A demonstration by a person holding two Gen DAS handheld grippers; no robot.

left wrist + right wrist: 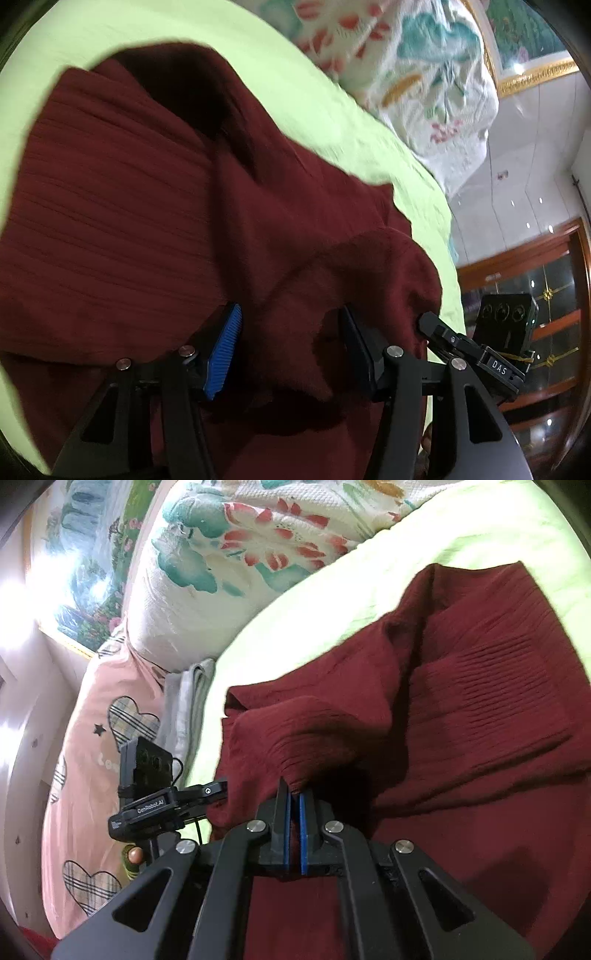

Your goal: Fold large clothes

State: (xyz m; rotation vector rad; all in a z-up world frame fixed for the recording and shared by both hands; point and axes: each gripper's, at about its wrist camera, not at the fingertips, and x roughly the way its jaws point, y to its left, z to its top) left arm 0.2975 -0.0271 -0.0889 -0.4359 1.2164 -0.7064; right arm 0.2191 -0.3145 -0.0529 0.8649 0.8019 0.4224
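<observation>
A large dark red ribbed garment (129, 221) lies spread on a light green bed sheet (303, 99). My left gripper (288, 332) is open, its blue-padded fingers (225, 347) standing apart around a raised fold of the garment. In the right wrist view the same garment (461, 701) lies bunched on the sheet (369, 590). My right gripper (293, 805) is shut on a pinched edge of the garment, which rises between the blue pads.
A floral quilt (424, 85) lies at the far side of the bed, also in the right wrist view (229, 554). A pink heart-print pillow (96, 738) and grey folded cloth (184, 709) lie at the left. A wooden cabinet (535, 295) stands beyond the bed.
</observation>
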